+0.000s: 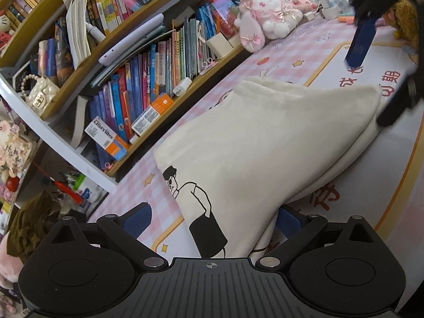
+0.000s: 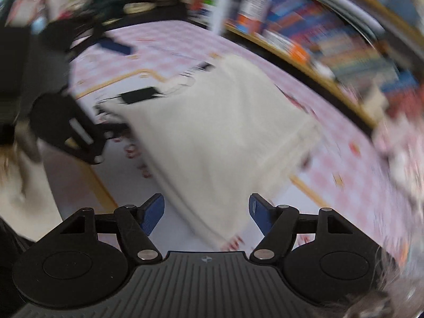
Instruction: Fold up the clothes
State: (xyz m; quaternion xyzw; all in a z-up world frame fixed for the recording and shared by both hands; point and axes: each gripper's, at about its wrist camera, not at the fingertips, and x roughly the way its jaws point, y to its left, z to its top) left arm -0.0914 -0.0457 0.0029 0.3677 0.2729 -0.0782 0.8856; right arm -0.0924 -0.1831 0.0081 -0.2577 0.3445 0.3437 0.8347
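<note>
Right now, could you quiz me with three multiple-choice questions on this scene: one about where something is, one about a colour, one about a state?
1. Where is the bookshelf in the left wrist view?
A. left of the garment
B. on top of it
C. underneath it

2. What colour is the garment?
A. red
B. cream
C. green

3. How does the right gripper stand?
A. shut on a book
C. shut on the plush toy
B. open

Answers:
1. A: the shelves fill the left of that view, beyond the pink checked mat.
2. B: cream cloth with a black cartoon print.
3. B: its blue fingers stand apart, with only the garment's edge lying between them.
</note>
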